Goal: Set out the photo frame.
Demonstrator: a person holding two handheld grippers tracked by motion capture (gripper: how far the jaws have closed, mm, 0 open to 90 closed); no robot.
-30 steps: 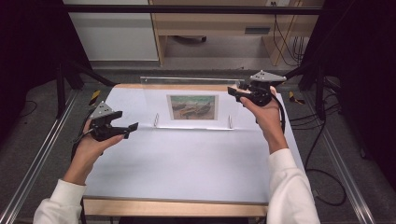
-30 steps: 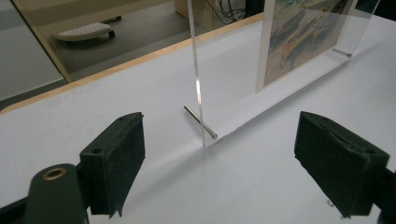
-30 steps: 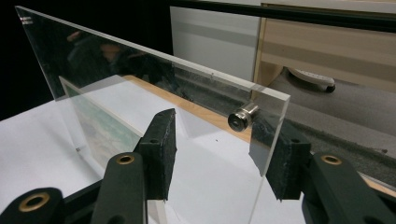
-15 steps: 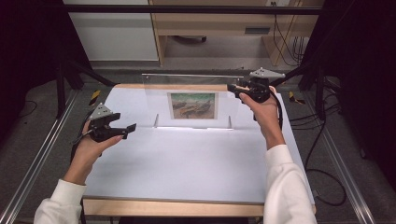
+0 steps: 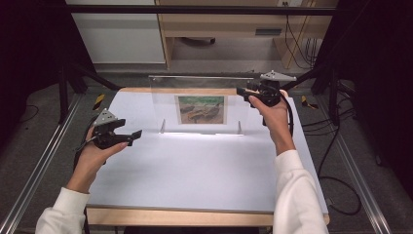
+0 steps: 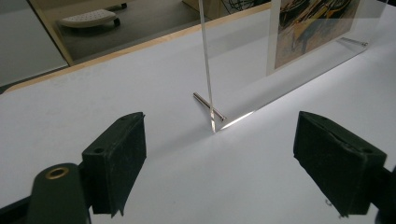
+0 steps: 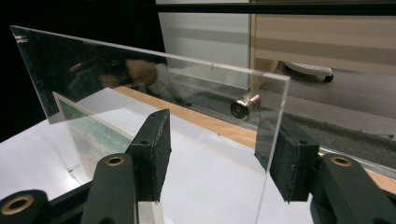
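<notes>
Now the right tongs are opening wide around the top corner of the clear picture stand, standing on the worktop. Left tongs are waiting apart, empty. Next, back away gently

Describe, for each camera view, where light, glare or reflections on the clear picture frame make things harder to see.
High view: the clear frame nearly vanishes, with a bright strip along its base and dark surroundings. Left gripper view: a glint at the frame's bottom corner; the jaws are soft-focused. Right gripper view: the pane reflects a hand, and the right gripper straddles its edge, jaws just opening.
</notes>
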